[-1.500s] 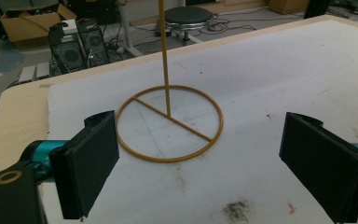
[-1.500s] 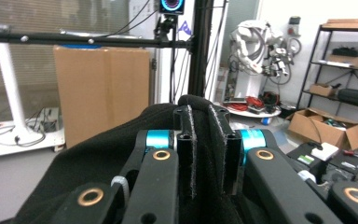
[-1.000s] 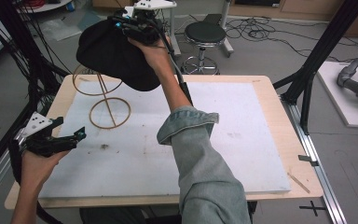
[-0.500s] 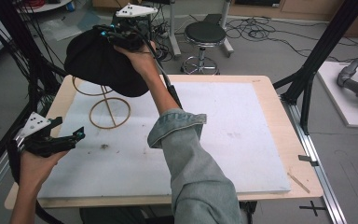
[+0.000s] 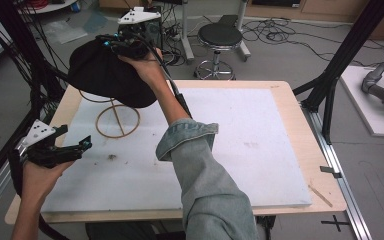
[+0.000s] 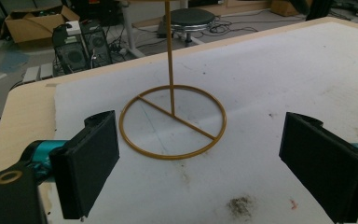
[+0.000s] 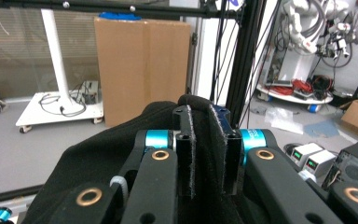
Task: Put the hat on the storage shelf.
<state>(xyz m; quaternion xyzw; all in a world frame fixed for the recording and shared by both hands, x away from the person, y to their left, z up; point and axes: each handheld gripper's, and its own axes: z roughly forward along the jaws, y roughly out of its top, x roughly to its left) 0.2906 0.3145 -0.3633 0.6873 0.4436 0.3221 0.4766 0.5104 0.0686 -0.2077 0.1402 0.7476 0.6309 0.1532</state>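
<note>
A black fabric hat [image 5: 105,75] hangs in the air over the table's back left corner, with my right gripper [image 5: 111,42] shut on its upper edge. In the right gripper view the two jaws [image 7: 205,149] pinch a fold of the black hat [image 7: 98,168] between them. Under the hat stands a gold wire stand [image 5: 118,121]: a ring base and an upright rod whose top is hidden by the hat. My left gripper [image 5: 82,145] hovers low at the table's left edge, open and holding nothing. It faces the stand [image 6: 172,121], its jaws [image 6: 207,161] set wide apart.
The white foam mat [image 5: 240,140] covers the wooden table [image 5: 300,100], with small dirt marks [image 5: 111,157] near the left gripper. A stool [image 5: 220,37] and cables lie on the floor behind the table. Black frame posts [image 5: 340,65] flank both sides.
My right hand has carried the hat to the left and a little lower, so that it now hangs over the stand's rod. The left gripper has stayed where it was.
</note>
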